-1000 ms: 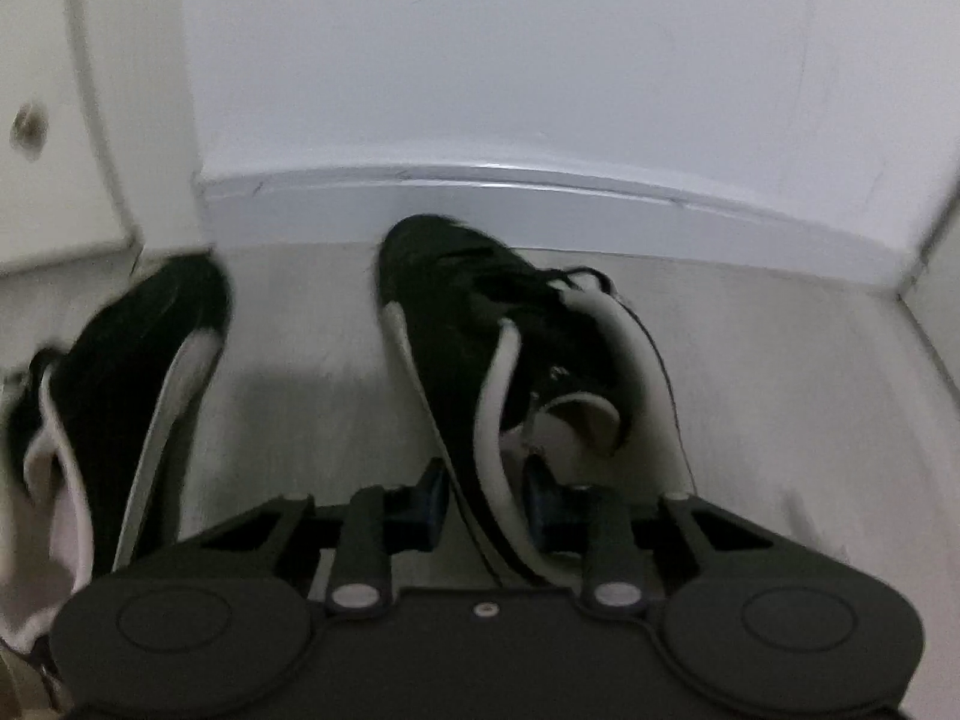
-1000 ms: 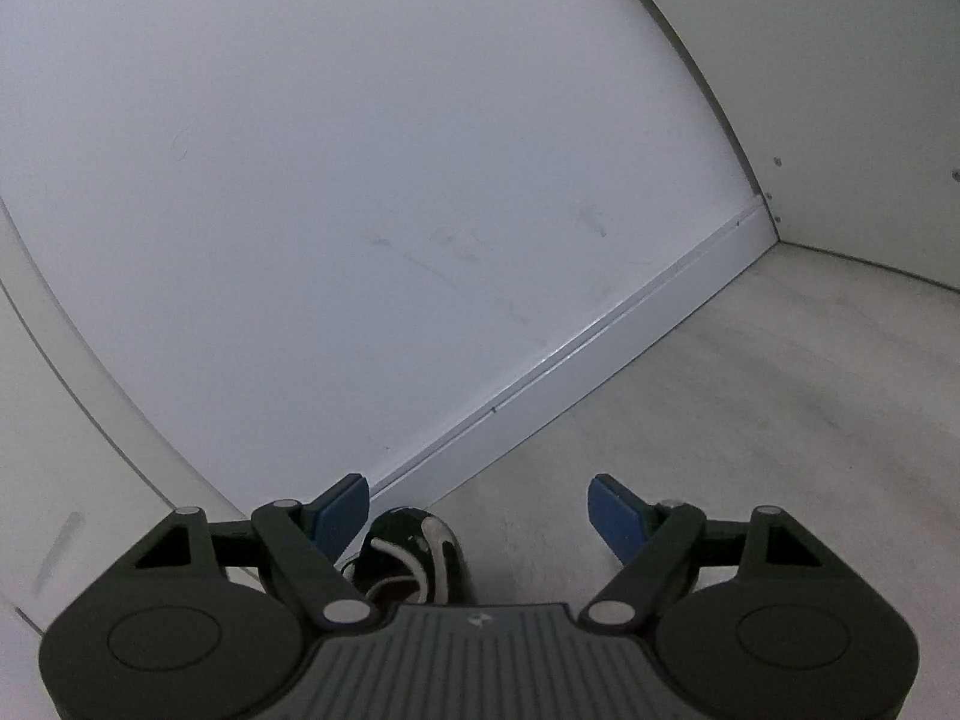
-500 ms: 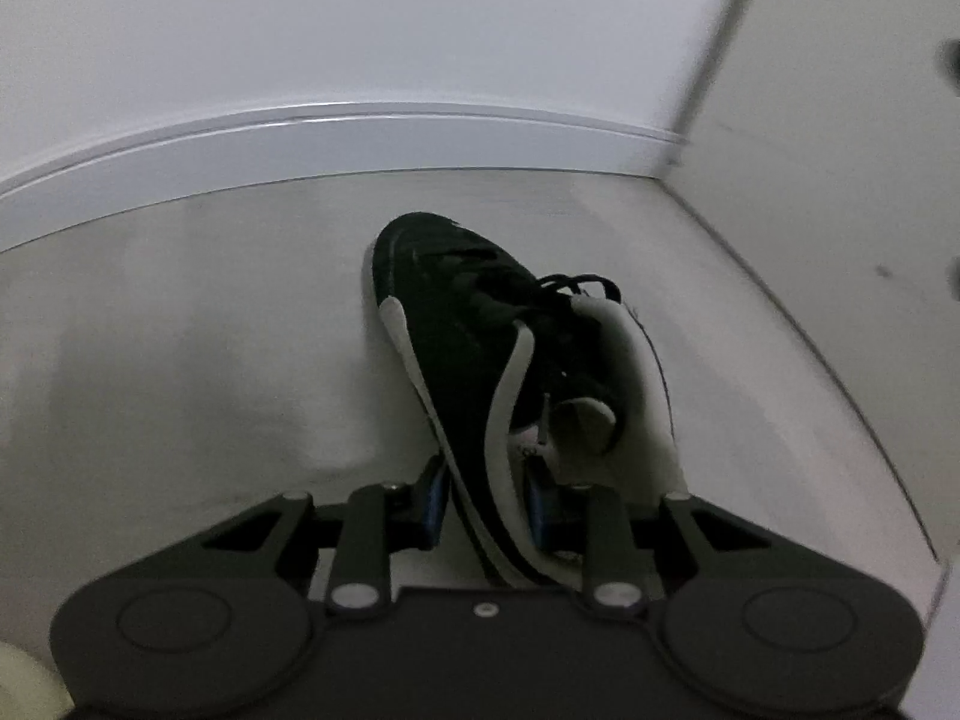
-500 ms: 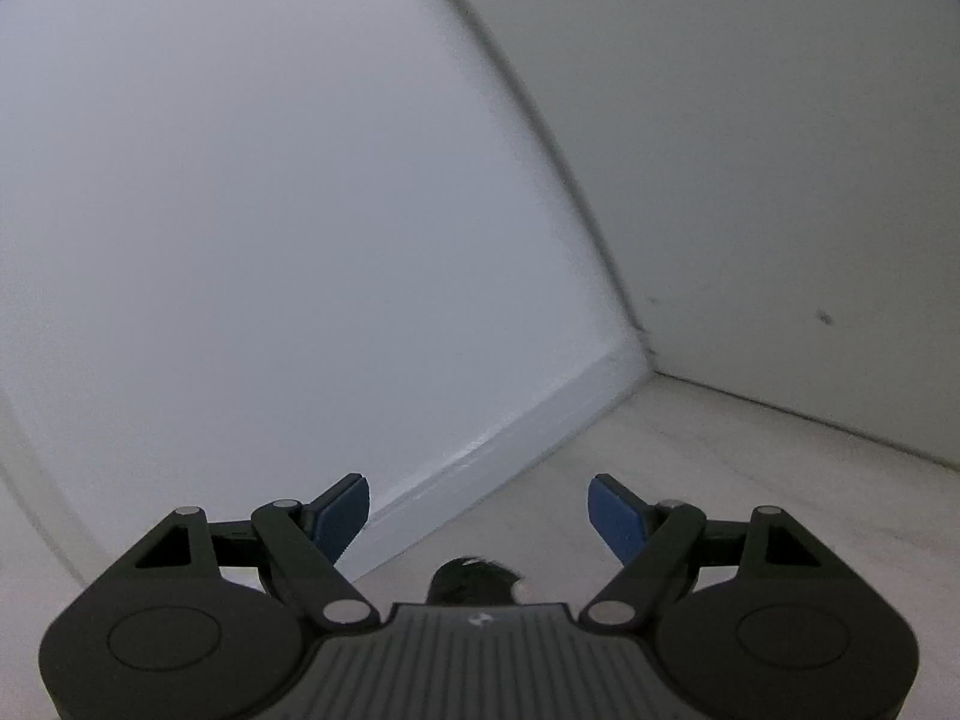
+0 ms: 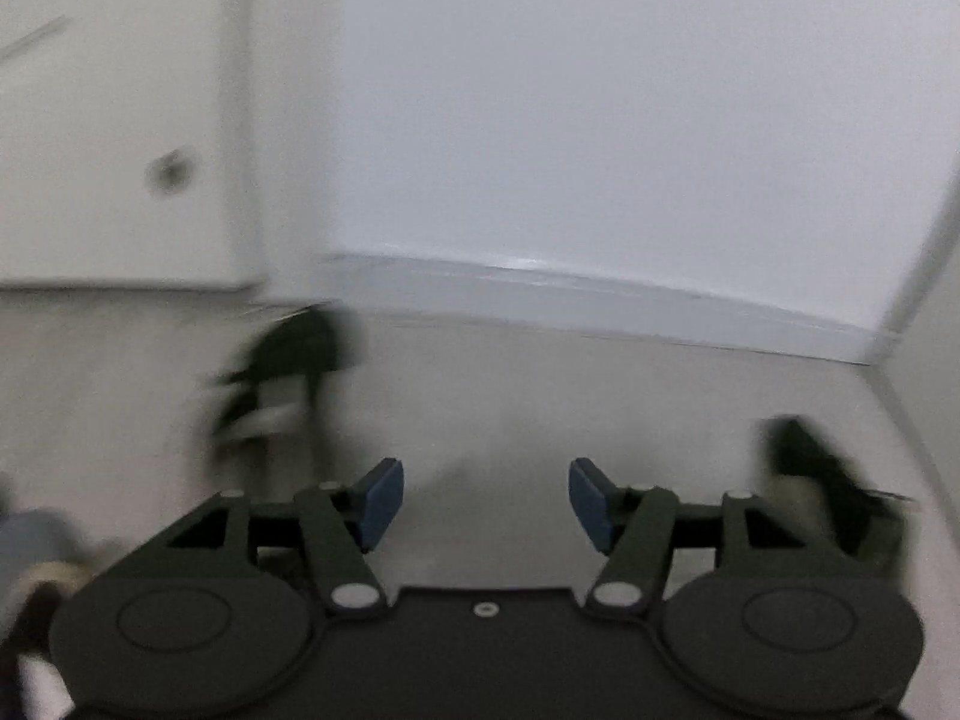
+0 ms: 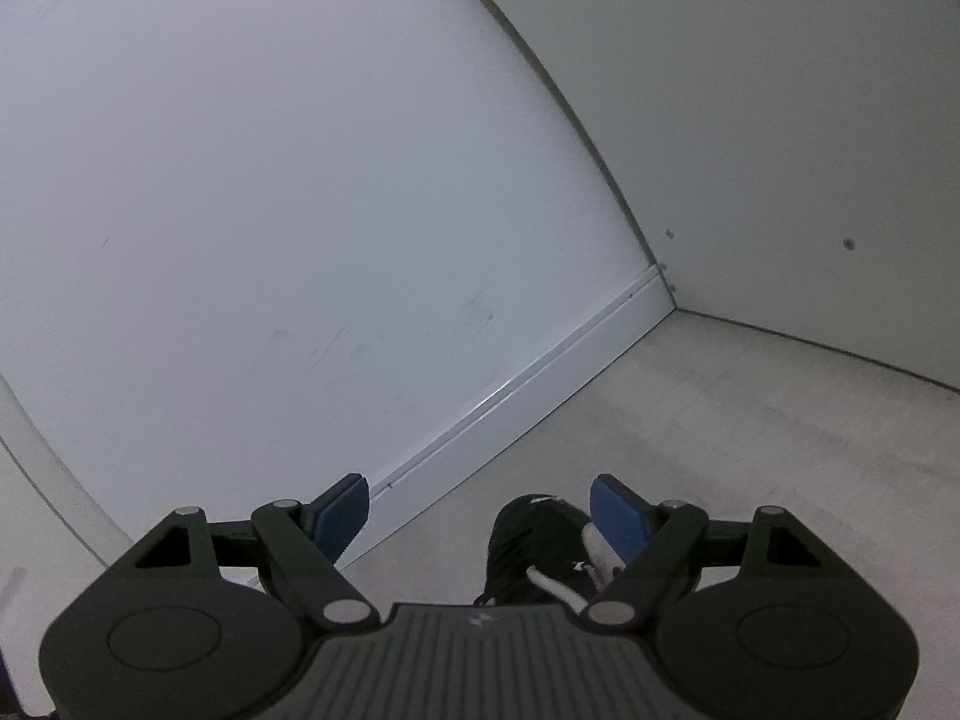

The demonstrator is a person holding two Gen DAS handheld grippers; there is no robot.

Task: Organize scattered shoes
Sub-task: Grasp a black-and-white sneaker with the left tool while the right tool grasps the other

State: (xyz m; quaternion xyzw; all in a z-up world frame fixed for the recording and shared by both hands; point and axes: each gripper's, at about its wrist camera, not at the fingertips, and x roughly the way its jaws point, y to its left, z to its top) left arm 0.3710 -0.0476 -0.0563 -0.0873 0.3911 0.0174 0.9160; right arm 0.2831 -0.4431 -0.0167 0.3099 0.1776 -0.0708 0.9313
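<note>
In the blurred left wrist view, one black-and-white sneaker (image 5: 282,384) lies on the floor at mid left, near the wall corner. A second black-and-white sneaker (image 5: 828,492) sits at the right edge, behind the gripper's right linkage. My left gripper (image 5: 486,501) is open, with only bare floor between its blue pads. In the right wrist view, a black-and-white sneaker (image 6: 540,546) shows just past the gripper body, below the right pad. My right gripper (image 6: 480,513) is open and holds nothing.
A white wall with a baseboard (image 5: 600,294) runs across the back, meeting a side wall at right. A pale cabinet panel (image 5: 120,180) stands at left. Something pale and dark (image 5: 36,588) lies at the lower left edge, too blurred to identify. Grey floor (image 6: 750,450) stretches toward the corner.
My left gripper has let go of the sneaker, opened, and swung left; that sneaker now sits off to the right. The right view has shifted, showing more of the sneaker below it.
</note>
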